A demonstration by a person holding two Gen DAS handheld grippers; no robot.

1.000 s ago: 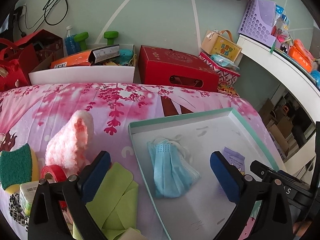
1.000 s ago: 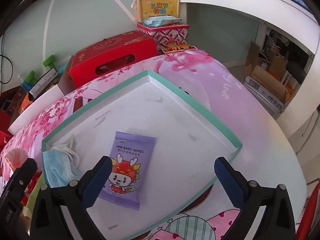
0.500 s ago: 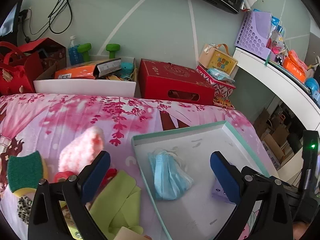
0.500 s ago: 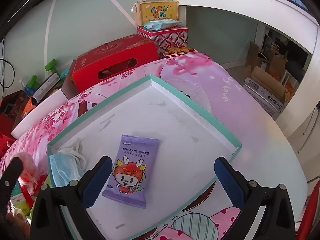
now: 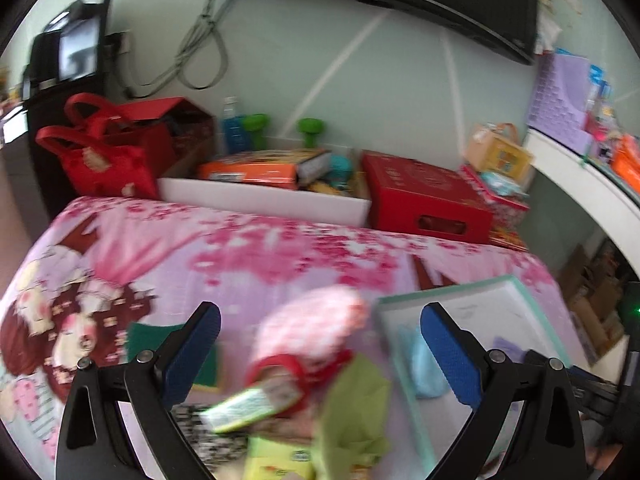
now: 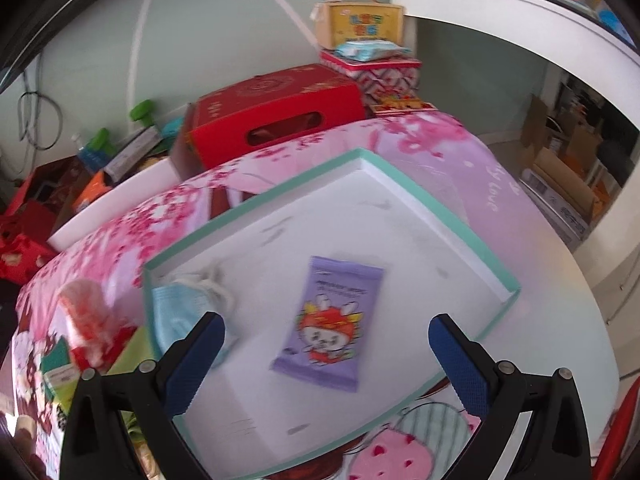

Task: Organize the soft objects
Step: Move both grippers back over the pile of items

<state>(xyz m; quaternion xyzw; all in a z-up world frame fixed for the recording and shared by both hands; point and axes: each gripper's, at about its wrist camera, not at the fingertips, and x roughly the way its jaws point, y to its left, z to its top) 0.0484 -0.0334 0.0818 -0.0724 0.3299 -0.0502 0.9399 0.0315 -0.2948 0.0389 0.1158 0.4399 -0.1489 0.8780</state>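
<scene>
A white tray with a teal rim lies on the pink tablecloth. In it are a blue face mask and a purple wipes packet. A fluffy pink sock, a green cloth, a green sponge and a red tape roll lie left of the tray. My left gripper is open and empty above the sock and pile. My right gripper is open and empty over the tray's near part.
A red box, a white bin of packets and red bags stand behind the table. A white shelf curves along the right. Small packets lie in the pile near my left gripper.
My left gripper has swung left, from over the tray and mask to over the sock and pile; its view is blurred. My right gripper has drawn back slightly. Both stay open.
</scene>
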